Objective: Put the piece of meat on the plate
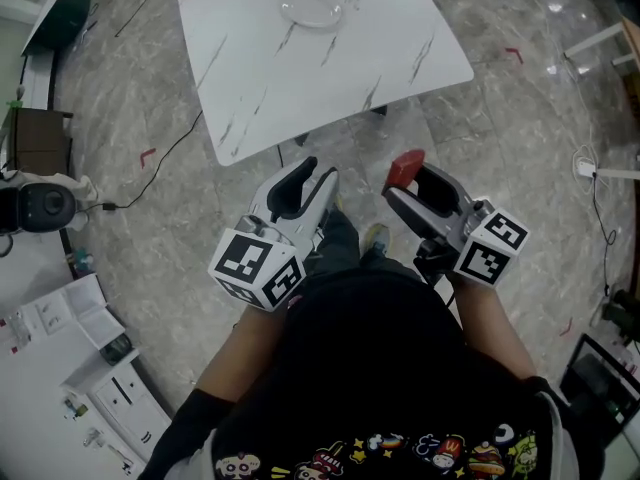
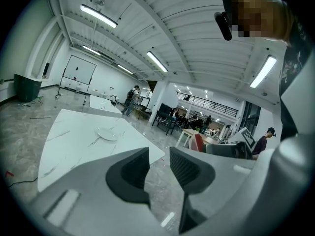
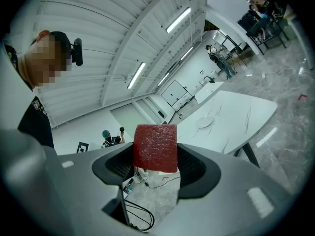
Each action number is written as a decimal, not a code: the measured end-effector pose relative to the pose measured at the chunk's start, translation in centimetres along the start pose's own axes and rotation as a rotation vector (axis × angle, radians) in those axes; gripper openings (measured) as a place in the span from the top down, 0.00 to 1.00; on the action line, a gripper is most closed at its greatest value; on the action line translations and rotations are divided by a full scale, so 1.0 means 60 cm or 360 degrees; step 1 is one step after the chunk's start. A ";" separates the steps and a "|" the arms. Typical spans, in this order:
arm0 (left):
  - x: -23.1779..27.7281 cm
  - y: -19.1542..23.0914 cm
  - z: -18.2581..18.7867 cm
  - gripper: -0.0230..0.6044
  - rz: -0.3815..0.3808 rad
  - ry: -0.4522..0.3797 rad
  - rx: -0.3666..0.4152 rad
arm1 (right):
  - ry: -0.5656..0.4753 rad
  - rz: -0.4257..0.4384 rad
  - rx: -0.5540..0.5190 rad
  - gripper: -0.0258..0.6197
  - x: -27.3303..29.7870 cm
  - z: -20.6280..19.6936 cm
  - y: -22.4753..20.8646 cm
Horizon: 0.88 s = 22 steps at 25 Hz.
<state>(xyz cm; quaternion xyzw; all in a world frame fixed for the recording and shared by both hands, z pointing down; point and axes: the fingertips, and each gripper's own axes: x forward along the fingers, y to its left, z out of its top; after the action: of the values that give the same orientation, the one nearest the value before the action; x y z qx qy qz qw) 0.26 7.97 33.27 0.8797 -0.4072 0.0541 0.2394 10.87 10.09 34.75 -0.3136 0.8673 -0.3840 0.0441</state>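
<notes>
**Item 1. Piece of meat**: a red, rough-surfaced slab. It is clamped between the two fingers of the right gripper. Both dark ribbed pads press flat on its sides. Its upper part stands out past the fingertips, and its lower edge sits within the pads. It is carried in the air over the floor, short of the worktop's near edge.

**Item 2. Right gripper**: fingers set fairly wide, closed on the slab. It is the only thing in the grip.

**Item 3. Left gripper**: level with the right one, just beside it and apart from it. Its fingers stand parted by a narrow gap. Only floor shows through the gap, and nothing is between them.

**Item 4. Plate**: pale, shallow and round, with nothing on it. It lies toward the far side of the worktop, well apart from the meat and both grippers.

**Item 5. Worktop**: white with grey veining, standing on a grey marbled floor.

**Item 6. Person**: in a black top, holding both grippers out in front.
</notes>
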 end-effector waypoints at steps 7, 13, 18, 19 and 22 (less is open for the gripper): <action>0.014 0.075 0.041 0.57 -0.0006 0.0020 0.0024 | -0.0028 -0.0023 -0.0014 0.50 0.074 0.040 -0.012; 0.016 0.126 0.069 0.57 -0.0021 0.0022 0.0042 | -0.0033 -0.0065 -0.0036 0.49 0.124 0.062 -0.017; 0.017 0.159 0.081 0.57 -0.0046 0.0037 0.0031 | -0.0017 -0.0104 -0.0039 0.50 0.158 0.069 -0.020; 0.018 0.166 0.082 0.57 -0.0053 0.0039 0.0031 | -0.0016 -0.0110 -0.0037 0.50 0.165 0.070 -0.021; 0.021 0.183 0.085 0.57 -0.0071 0.0042 0.0025 | -0.0016 -0.0130 -0.0030 0.50 0.182 0.069 -0.024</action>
<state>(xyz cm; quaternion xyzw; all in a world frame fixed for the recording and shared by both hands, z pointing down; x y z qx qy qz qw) -7.54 -1.36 33.31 0.8897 -0.3838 0.0637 0.2390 4.20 0.41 34.65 -0.3511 0.8572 -0.3756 0.0298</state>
